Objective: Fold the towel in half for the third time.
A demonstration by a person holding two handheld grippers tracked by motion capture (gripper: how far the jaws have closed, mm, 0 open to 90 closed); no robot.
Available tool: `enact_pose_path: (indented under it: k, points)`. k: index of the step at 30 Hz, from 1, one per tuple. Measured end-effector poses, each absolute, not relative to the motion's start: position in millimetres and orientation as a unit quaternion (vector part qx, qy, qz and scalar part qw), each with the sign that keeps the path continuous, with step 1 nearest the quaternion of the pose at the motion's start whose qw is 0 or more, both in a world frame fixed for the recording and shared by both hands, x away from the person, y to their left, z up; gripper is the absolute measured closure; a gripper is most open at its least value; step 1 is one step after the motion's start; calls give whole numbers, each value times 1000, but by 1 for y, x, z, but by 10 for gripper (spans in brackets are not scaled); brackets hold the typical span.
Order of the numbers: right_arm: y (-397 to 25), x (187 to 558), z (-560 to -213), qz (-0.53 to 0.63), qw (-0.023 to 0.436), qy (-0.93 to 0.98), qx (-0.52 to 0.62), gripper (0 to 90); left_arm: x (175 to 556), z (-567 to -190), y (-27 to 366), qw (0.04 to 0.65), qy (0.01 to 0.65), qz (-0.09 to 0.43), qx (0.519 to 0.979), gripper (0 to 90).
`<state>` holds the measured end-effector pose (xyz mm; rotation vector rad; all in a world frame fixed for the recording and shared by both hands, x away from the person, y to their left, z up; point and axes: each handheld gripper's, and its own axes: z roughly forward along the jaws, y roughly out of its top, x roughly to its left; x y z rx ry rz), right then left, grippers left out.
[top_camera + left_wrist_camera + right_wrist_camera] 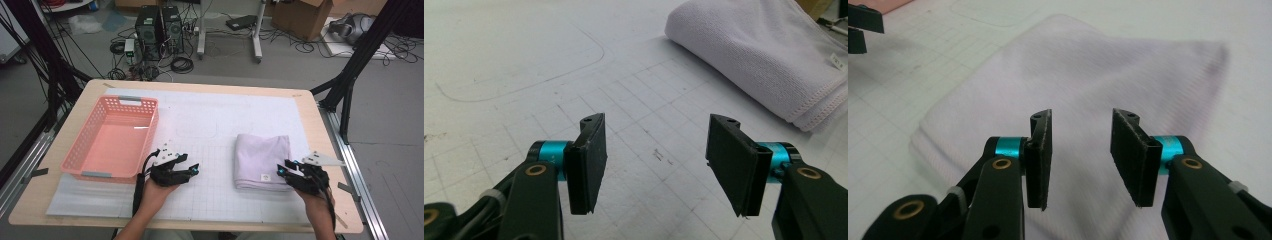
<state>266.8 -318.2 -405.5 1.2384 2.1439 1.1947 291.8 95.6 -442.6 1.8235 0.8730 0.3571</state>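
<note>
Approach step, nothing grasped. Right hand-held gripper (1080, 155) released, jaws apart, just over the near edge of the folded pale lilac cloth towel (1088, 75). Left hand-held gripper (654, 160) released over bare gridded surface (524, 65), towel off to its right. Next, likely: pinch the towel's edge.

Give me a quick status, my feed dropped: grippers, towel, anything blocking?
Left gripper open, over bare mat. Right gripper open, above folded towel, not gripping. Pink basket off to the left; nothing in the way.

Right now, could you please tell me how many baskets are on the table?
1. The pink basket sits on the table's left side, left of the left claw; the folded towel lies to the right.
</note>
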Motion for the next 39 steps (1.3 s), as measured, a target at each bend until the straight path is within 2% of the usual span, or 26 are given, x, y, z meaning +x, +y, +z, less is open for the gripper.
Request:
enact_pose_path:
  k: [3, 6, 9, 14, 19, 25, 31, 35, 39]
  points:
    - [-304, 284, -416, 418, 181, 778, 433, 614, 291, -442, 97, 518, 365, 148, 759, 415]
    - [-298, 294, -428, 356, 197, 798, 445, 649, 291, -441, 99, 520, 368, 148, 757, 416]
    - [-310, 290, -429, 346, 196, 773, 495, 658, 292, -441, 102, 519, 372, 152, 754, 416]
    - [-325, 276, -425, 325, 197, 768, 516, 671, 292, -441, 102, 519, 375, 151, 754, 416]
    - [-328, 282, -409, 357, 203, 761, 503, 598, 292, -441, 100, 517, 372, 150, 756, 412]
    - [-303, 320, -397, 385, 207, 769, 467, 582, 293, -441, 102, 519, 372, 150, 754, 411]
    - [-279, 362, -412, 344, 185, 790, 472, 612, 292, -440, 100, 515, 372, 162, 755, 404]
    - [-270, 379, -425, 335, 189, 798, 464, 609, 292, -441, 99, 514, 368, 161, 758, 370]
    - [-272, 374, -421, 360, 188, 792, 456, 538, 292, -440, 100, 516, 372, 158, 755, 320]
